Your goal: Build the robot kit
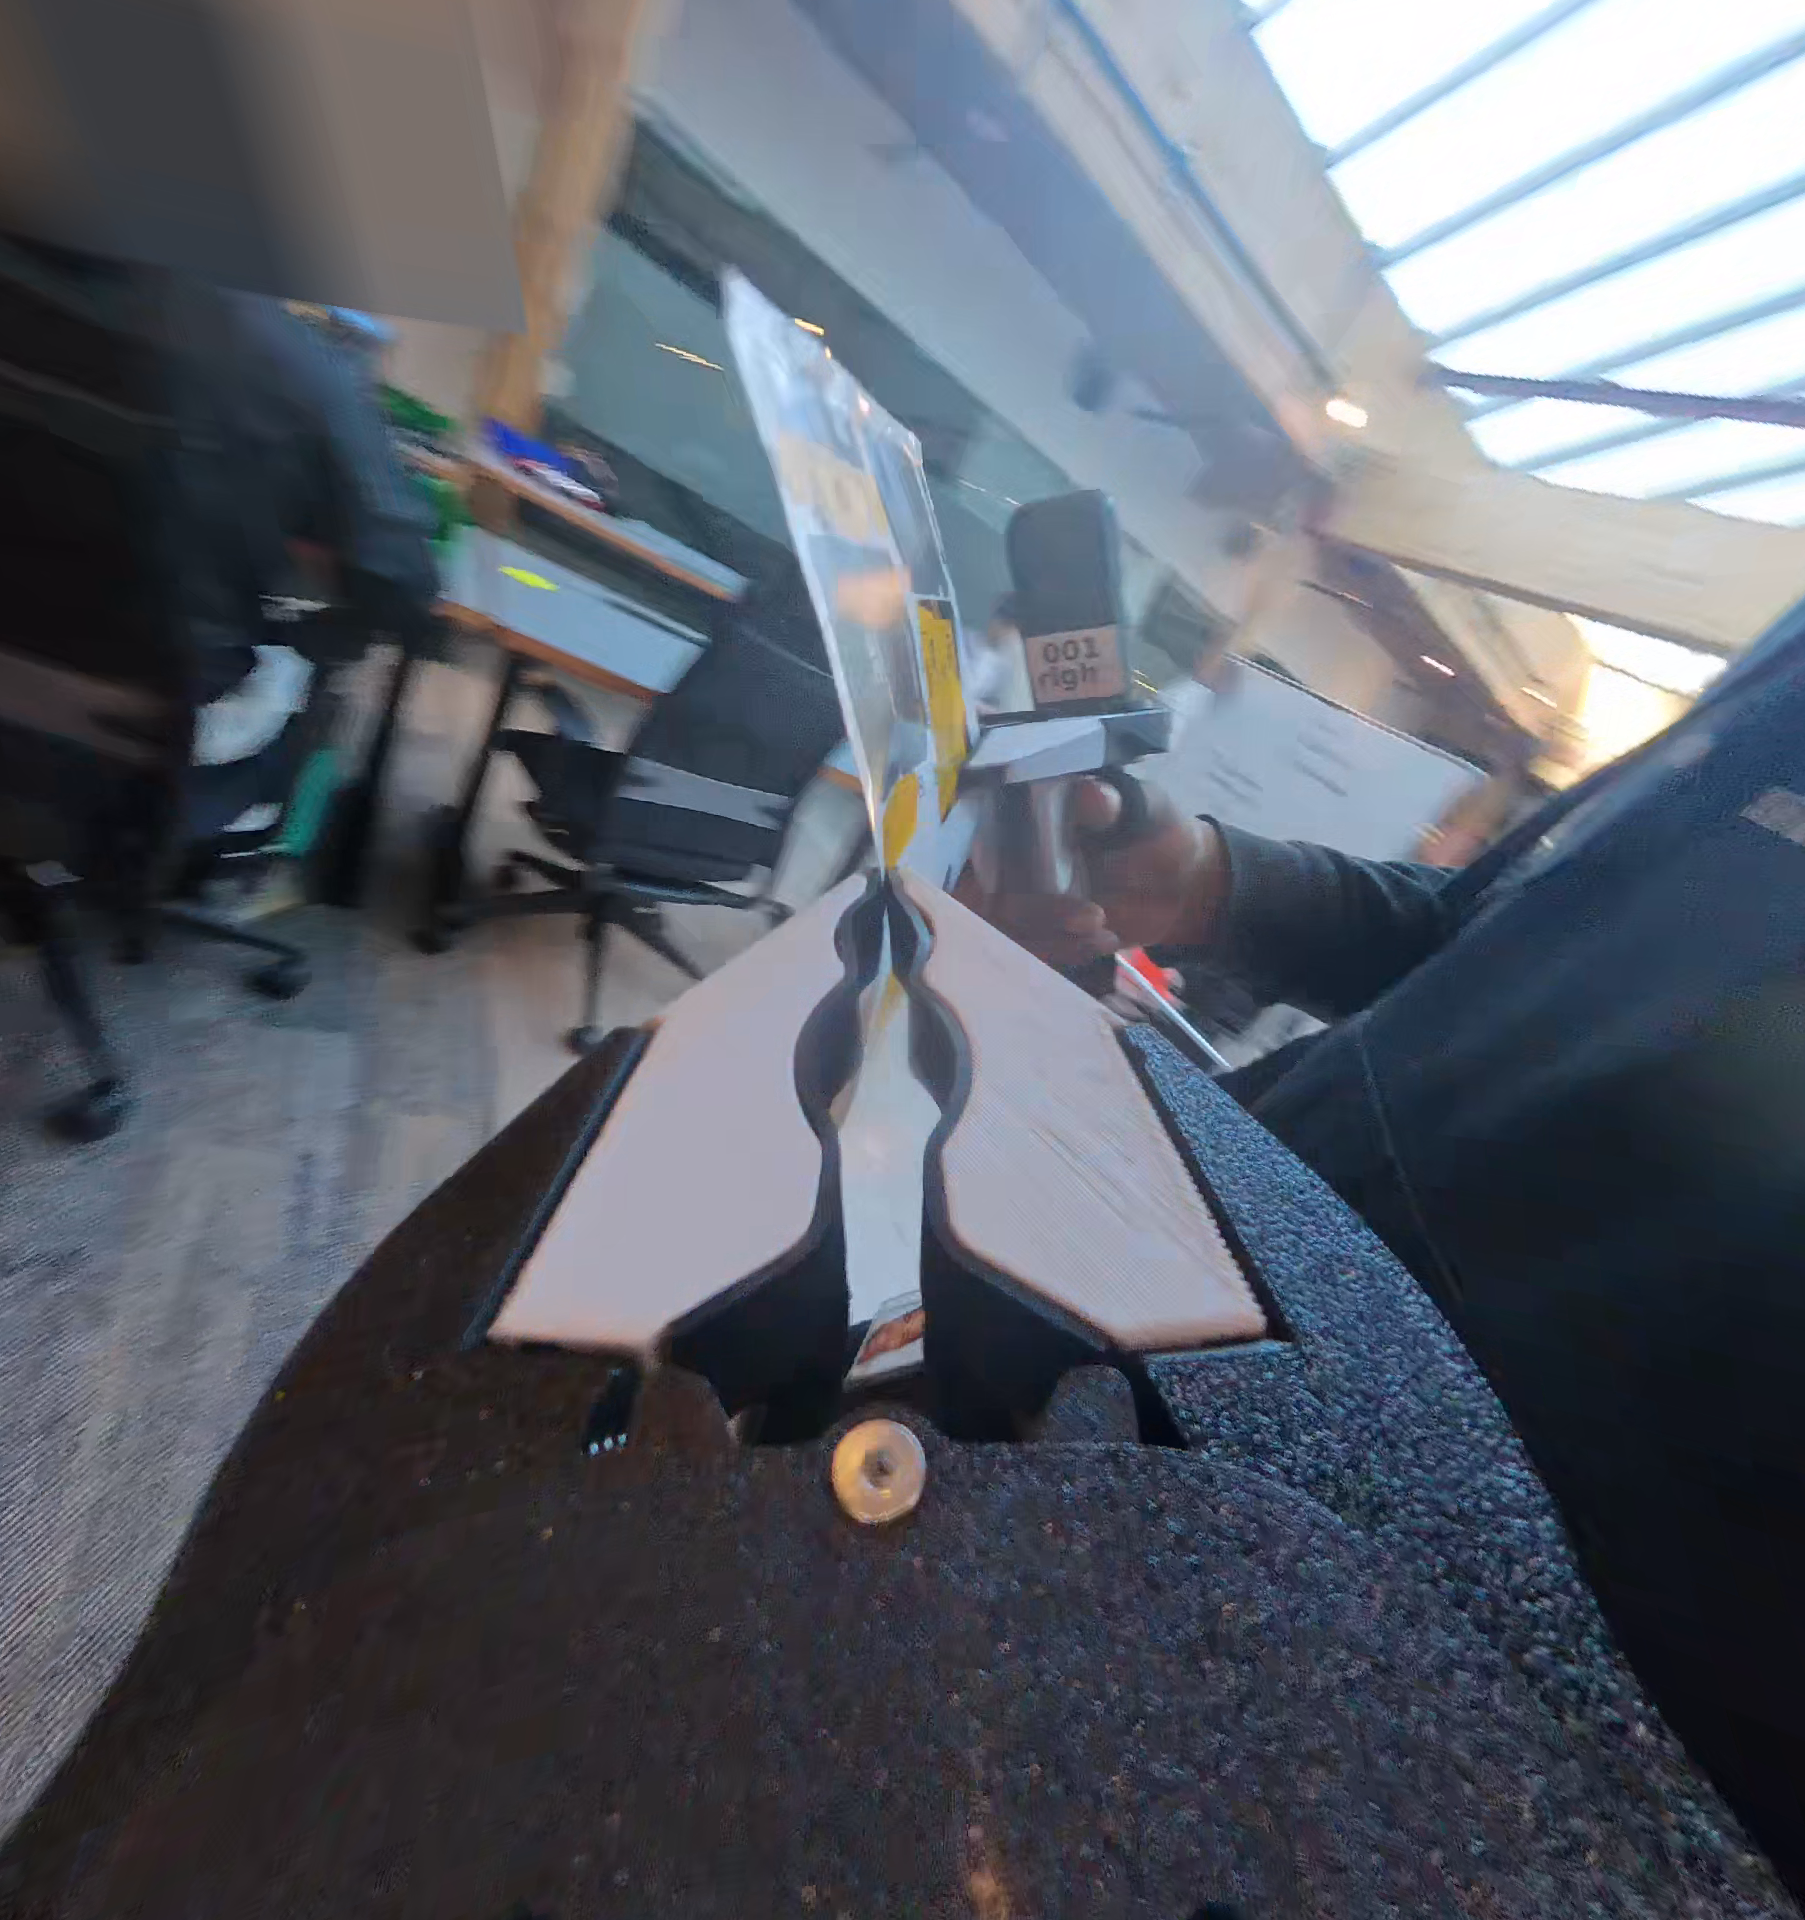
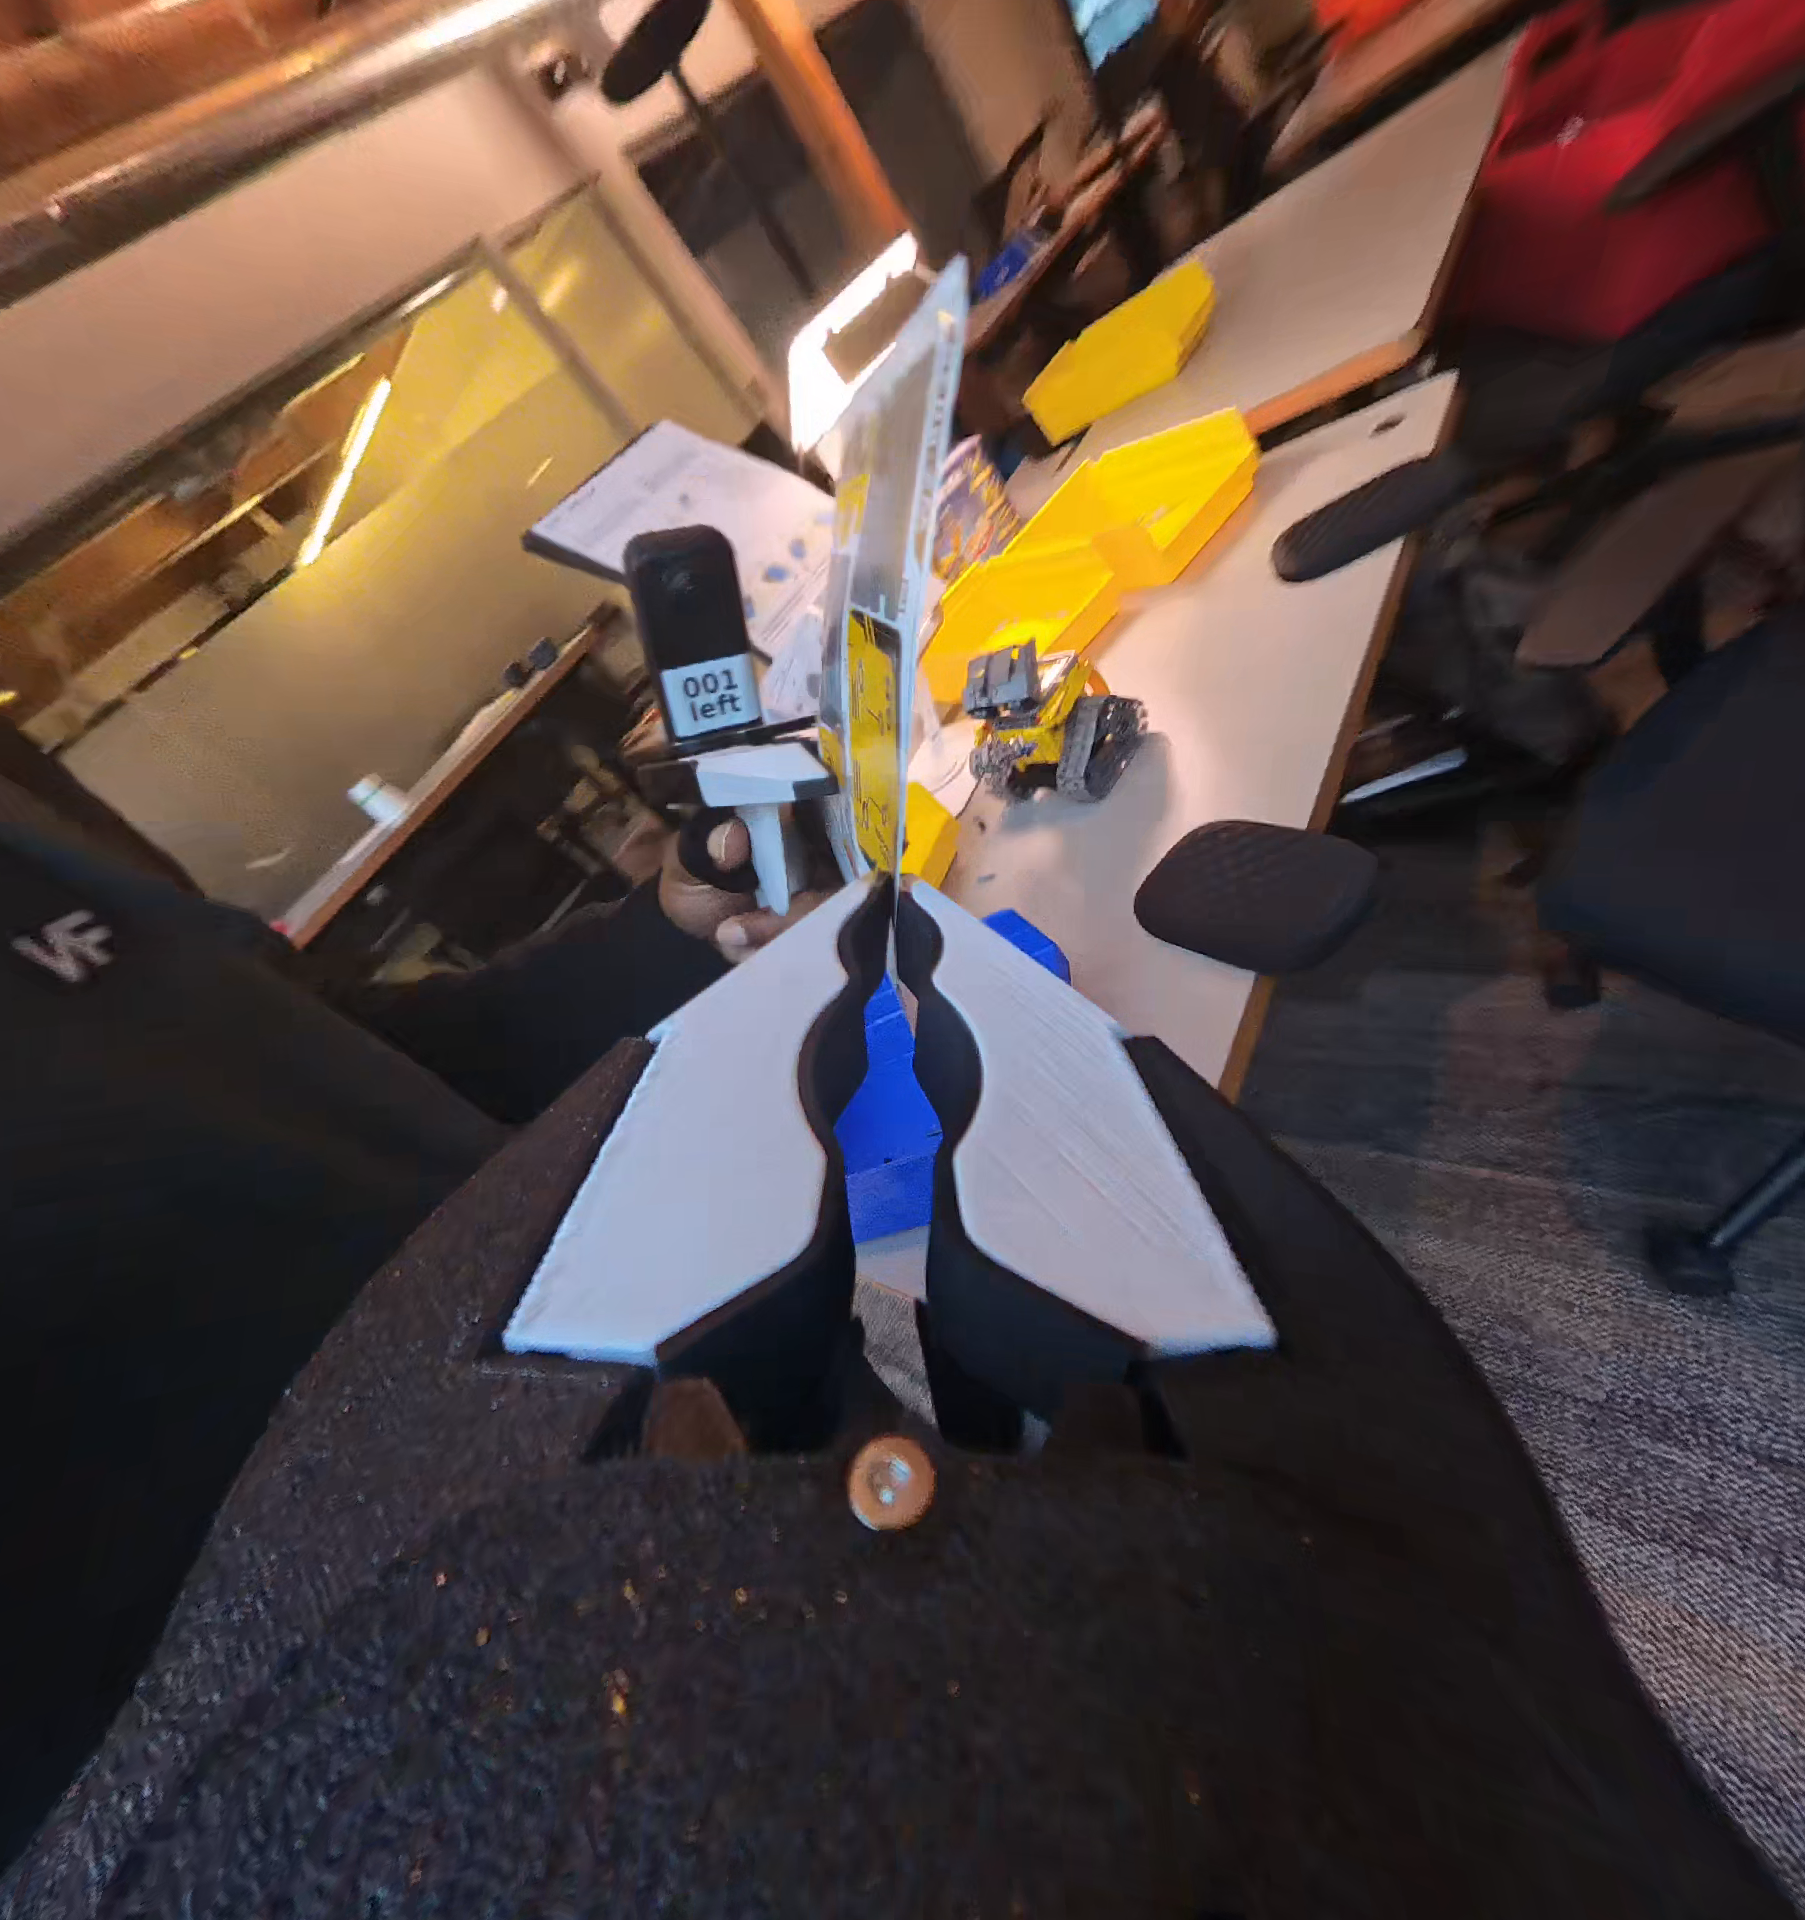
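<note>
Both grippers pinch the same thin glossy sheet, printed white, yellow and black, and hold it up in the air, seen edge-on. In the left wrist view my left gripper is shut on the sheet, which rises above the fingertips and also runs back between the fingers. The right gripper shows farther off, clamped on the sheet's far edge, with a hand on its handle. In the right wrist view my right gripper is shut on the sheet. The left gripper grips it from the left.
A white desk holds yellow bins, a yellow and grey toy robot and papers. Blue bins lie below my right fingers. Black office chairs stand at the right. In the left wrist view, chairs and desks stand on grey carpet. The grippers' ends are close to 9 centimeters from one another.
</note>
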`<state>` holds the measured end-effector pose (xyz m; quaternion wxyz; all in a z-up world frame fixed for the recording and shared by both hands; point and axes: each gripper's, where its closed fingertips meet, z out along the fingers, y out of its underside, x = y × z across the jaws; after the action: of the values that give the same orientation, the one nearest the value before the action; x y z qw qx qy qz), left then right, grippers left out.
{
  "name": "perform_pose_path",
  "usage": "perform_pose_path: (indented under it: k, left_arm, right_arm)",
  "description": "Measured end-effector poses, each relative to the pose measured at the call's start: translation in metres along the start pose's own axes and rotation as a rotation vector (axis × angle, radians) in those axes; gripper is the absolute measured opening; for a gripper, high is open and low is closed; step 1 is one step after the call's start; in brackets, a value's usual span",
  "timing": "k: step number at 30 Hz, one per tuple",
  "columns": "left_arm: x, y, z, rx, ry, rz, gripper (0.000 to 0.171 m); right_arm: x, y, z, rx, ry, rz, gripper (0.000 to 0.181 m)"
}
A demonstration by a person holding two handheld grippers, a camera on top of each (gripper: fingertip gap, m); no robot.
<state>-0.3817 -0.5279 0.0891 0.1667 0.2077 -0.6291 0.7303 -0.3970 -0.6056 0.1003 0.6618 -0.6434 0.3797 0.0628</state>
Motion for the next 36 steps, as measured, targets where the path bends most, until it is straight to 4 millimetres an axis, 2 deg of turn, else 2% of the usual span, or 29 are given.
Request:
perform_pose_path:
  k: [3, 6, 8, 11, 14, 18, 20, 22, 24, 26, 27, 31, 33, 35, 36]
  left_arm:
    - [-0.056, -0.03, -0.005, 0.095, -0.298, -0.034, 0.0]
    - [-0.083, -0.053, -0.032, 0.174, -0.533, -0.049, 0.0]
    - [-0.102, -0.057, -0.055, 0.216, -0.688, -0.06, 0.0]
    - [-0.132, -0.057, -0.095, 0.311, -0.905, -0.075, 0.0]
    - [-0.159, -0.063, -0.135, 0.428, -0.997, -0.078, 0.0]
    - [-0.194, -0.08, -0.185, 0.436, -1.082, -0.061, 0.0]
    - [-0.202, -0.086, -0.21, 0.445, -1.167, -0.065, 0.0]
    - [-0.202, -0.091, -0.235, 0.508, -1.269, -0.084, 0.0]
    - [-0.201, -0.084, -0.256, 0.547, -1.388, -0.113, 0.0]
    - [-0.205, -0.062, -0.276, 0.576, -1.505, -0.167, 0.0]
    - [-0.209, -0.049, -0.286, 0.612, -1.559, -0.202, 0.0]
    - [-0.234, 0.016, -0.326, 0.778, -1.792, -0.319, 0.0]
    - [-0.246, 0.042, -0.345, 0.922, -1.913, -0.343, 0.0]
    - [-0.256, 0.061, -0.359, 1.014, -2.055, -0.312, 0.0]
    - [-0.261, 0.068, -0.362, 1.039, -2.125, -0.289, 0.0]
  right_arm:
    - [0.057, -0.04, 0.041, -0.14, -0.131, 0.019, 0.0]
    - [0.082, -0.065, 0.092, -0.304, -0.283, 0.051, 0.0]
    - [0.093, -0.068, 0.127, -0.409, -0.39, 0.021, 0.0]
    - [0.113, -0.06, 0.185, -0.538, -0.501, -0.062, 0.0]
    - [0.12, -0.068, 0.247, -0.594, -0.58, -0.203, 0.006]
    - [0.109, -0.085, 0.323, -0.694, -0.791, -0.326, 0.021]
    - [0.102, -0.091, 0.362, -0.756, -0.896, -0.353, 0.024]
    - [0.093, -0.09, 0.399, -0.822, -0.999, -0.356, 0.021]
    - [0.083, -0.078, 0.433, -0.903, -1.111, -0.32, 0.016]
    - [0.078, -0.056, 0.464, -0.995, -1.222, -0.274, 0.005]
    - [0.079, -0.039, 0.478, -1.048, -1.277, -0.268, 0.001]
    - [0.097, 0.053, 0.527, -1.222, -1.461, -0.212, 0.0]
    - [0.107, 0.098, 0.548, -1.289, -1.465, -0.178, 0.0]
    - [0.112, 0.125, 0.562, -1.286, -1.471, -0.209, 0.0]
    - [0.118, 0.134, 0.565, -1.259, -1.506, -0.277, 0.0]
